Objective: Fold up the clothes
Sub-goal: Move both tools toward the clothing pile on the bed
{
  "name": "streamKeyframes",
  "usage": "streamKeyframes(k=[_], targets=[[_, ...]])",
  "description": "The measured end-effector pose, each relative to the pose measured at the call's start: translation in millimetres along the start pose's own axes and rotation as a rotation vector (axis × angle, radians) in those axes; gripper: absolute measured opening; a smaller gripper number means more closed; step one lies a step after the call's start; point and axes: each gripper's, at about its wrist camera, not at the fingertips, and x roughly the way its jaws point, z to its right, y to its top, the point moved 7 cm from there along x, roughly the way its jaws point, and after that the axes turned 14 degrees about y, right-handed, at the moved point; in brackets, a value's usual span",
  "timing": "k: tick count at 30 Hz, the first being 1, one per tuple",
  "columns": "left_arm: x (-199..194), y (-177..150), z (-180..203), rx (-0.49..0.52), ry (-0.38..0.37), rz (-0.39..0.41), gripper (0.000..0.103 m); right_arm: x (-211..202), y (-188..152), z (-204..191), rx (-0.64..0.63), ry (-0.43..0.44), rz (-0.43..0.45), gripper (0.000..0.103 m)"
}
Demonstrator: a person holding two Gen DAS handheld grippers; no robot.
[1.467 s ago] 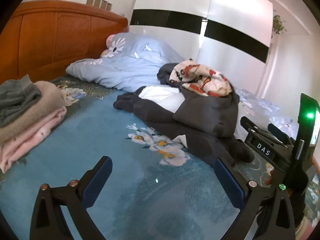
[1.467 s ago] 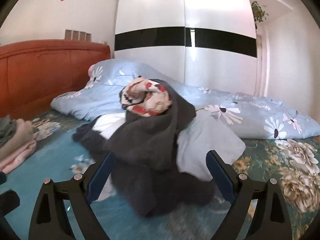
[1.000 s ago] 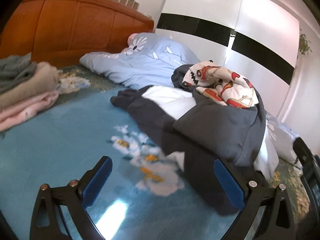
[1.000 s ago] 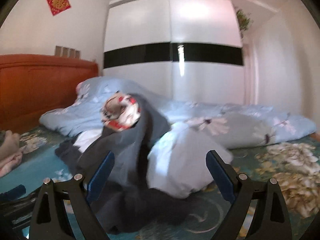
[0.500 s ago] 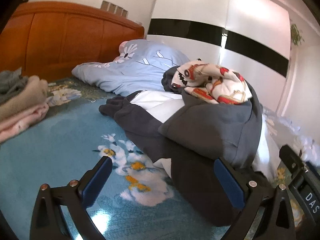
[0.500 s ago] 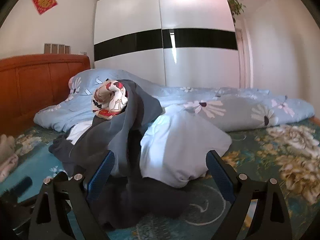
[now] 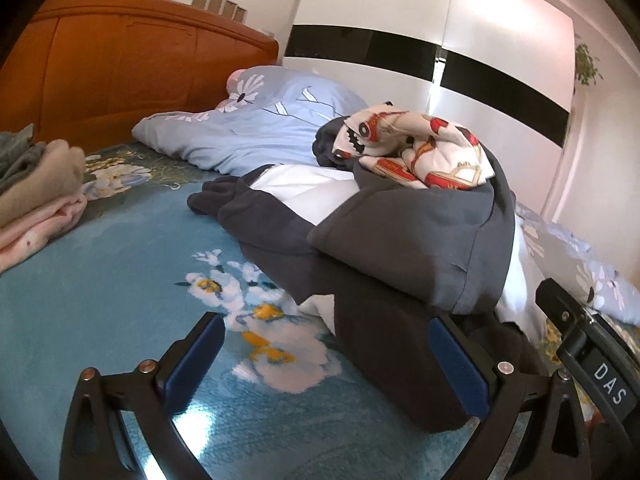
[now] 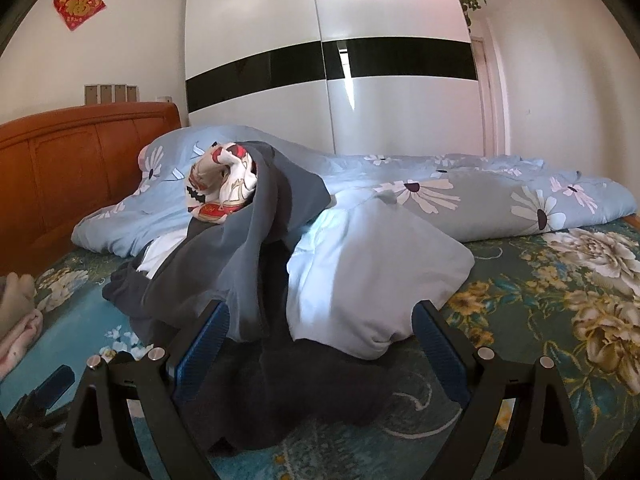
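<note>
A heap of unfolded clothes lies on the bed: a dark grey garment (image 7: 420,240) (image 8: 240,272), a white garment (image 8: 368,280) (image 7: 304,188), and a cream piece with red car prints (image 7: 412,148) (image 8: 220,188) on top. My left gripper (image 7: 328,364) is open and empty, low over the blue floral sheet, at the near edge of the dark garment. My right gripper (image 8: 320,344) is open and empty, just in front of the heap, its jaws either side of the dark and white cloth. The right gripper's body shows in the left wrist view (image 7: 592,360).
A stack of folded clothes (image 7: 36,184) (image 8: 16,312) sits at the left by the orange headboard (image 7: 120,68). A light blue flowered duvet (image 8: 480,200) (image 7: 260,132) lies behind the heap. A white wardrobe (image 8: 332,60) stands beyond the bed.
Both grippers have come closer to the heap of clothes and lower over the bed. Both stayed open and empty.
</note>
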Motion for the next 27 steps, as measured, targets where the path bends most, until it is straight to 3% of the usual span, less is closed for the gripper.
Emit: streamKeyframes(k=[10, 21, 27], targets=[[12.7, -7.8, -4.2, -0.025, -0.016, -0.082, 0.103, 4.7, -6.4, -2.9, -0.002, 0.006, -0.042, 0.093], [14.6, -11.5, -7.4, -0.042, -0.032, -0.109, 0.103, 6.2, -6.9, -4.7, 0.005, 0.007, -0.065, 0.093], [28.8, -19.0, -15.8, -0.093, -0.035, -0.187, 0.103, 7.0, -6.2, -12.5, -0.035, -0.002, -0.05, 0.093]])
